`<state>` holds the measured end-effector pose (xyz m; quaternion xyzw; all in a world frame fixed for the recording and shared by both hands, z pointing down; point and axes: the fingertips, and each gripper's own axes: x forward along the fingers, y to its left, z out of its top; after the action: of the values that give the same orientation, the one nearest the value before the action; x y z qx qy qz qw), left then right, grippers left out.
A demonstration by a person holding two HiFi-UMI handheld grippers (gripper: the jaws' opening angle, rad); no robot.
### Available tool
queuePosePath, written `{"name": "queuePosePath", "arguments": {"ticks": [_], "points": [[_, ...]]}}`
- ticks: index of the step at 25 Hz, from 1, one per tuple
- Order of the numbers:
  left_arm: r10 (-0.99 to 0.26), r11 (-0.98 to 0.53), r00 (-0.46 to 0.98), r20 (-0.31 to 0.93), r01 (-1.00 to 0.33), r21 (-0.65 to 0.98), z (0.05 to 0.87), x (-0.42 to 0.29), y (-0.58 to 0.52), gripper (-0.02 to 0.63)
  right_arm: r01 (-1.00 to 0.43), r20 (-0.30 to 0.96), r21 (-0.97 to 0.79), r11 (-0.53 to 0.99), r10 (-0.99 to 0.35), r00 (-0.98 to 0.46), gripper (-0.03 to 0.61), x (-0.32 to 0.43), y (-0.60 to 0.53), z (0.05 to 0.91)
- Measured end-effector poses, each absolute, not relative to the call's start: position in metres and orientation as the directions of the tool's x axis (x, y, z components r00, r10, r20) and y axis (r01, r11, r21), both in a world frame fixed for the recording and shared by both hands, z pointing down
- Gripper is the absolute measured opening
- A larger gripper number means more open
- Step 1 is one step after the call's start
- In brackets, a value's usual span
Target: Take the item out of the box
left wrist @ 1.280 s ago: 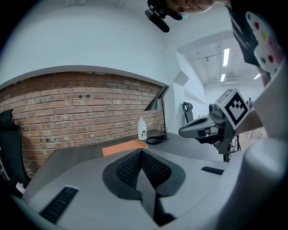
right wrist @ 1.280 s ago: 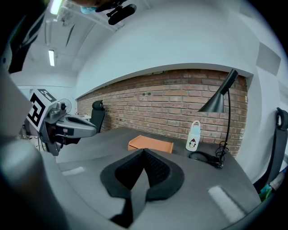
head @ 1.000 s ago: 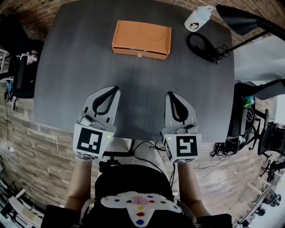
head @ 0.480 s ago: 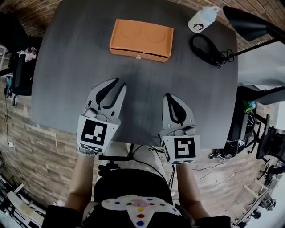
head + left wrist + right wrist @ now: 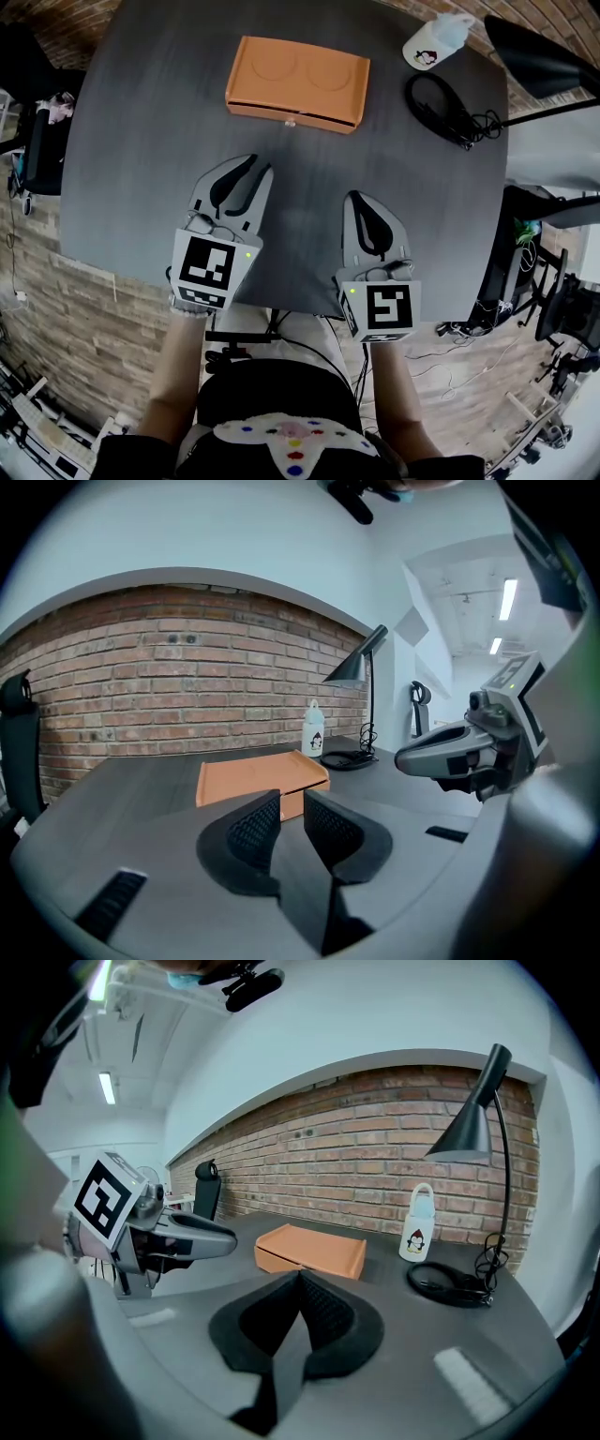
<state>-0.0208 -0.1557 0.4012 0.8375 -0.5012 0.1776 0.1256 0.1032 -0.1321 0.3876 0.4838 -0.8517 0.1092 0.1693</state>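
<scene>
- Both claws had neared the box (image 5: 298,82); the left claw (image 5: 260,165) had just opened, nothing between its jaws.
- The right claw (image 5: 357,198) was closed, empty.
- The box lay shut on the surface (image 5: 141,159), ahead of both claws; judged an approach step, with lifting the lid next.

**Upper centre of frame:** closed, flat orange cardboard box (image 5: 297,82) lying on rounded dark grey table (image 5: 159,122).

**Upper right:** white plastic bottle with penguin print (image 5: 433,43), near coiled black cable (image 5: 450,105); black desk lamp (image 5: 536,54) overhanging the corner.

**Lower centre, left side:** left gripper (image 5: 261,165) above the near part of the table, jaws just opened and standing apart, nothing between them.

**Lower centre, right side:** right gripper (image 5: 357,197), jaws together, empty.

Both grippers pointing up-frame towards the box, well apart from it.
</scene>
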Motion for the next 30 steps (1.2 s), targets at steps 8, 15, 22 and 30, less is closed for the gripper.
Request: {"name": "queuePosePath", "arguments": {"ticks": [8, 15, 22, 30], "points": [[-0.787, -0.445, 0.414, 0.457, -0.895, 0.045, 0.427, -0.015, -0.18, 0.061, -0.851, 0.413, -0.021, 0.525, -0.77, -0.485, 0.009, 0.107, -0.146, 0.397], [-0.774, -0.428, 0.397, 0.494, -0.902, 0.055, 0.452, -0.007, -0.198, 0.066, -0.85, 0.423, -0.034, 0.525, -0.763, -0.488, 0.009, 0.113, -0.153, 0.409], [-0.754, -0.378, 0.361, 0.549, -0.922, 0.087, 0.475, -0.002, -0.217, 0.071, -0.854, 0.435, -0.059, 0.518, -0.756, -0.489, 0.009, 0.117, -0.16, 0.419], [-0.736, -0.335, 0.332, 0.59, -0.936, 0.11, 0.499, 0.002, -0.234, 0.097, -0.844, 0.454, -0.065, 0.533, -0.737, -0.5, 0.009, 0.12, -0.165, 0.43]]}}
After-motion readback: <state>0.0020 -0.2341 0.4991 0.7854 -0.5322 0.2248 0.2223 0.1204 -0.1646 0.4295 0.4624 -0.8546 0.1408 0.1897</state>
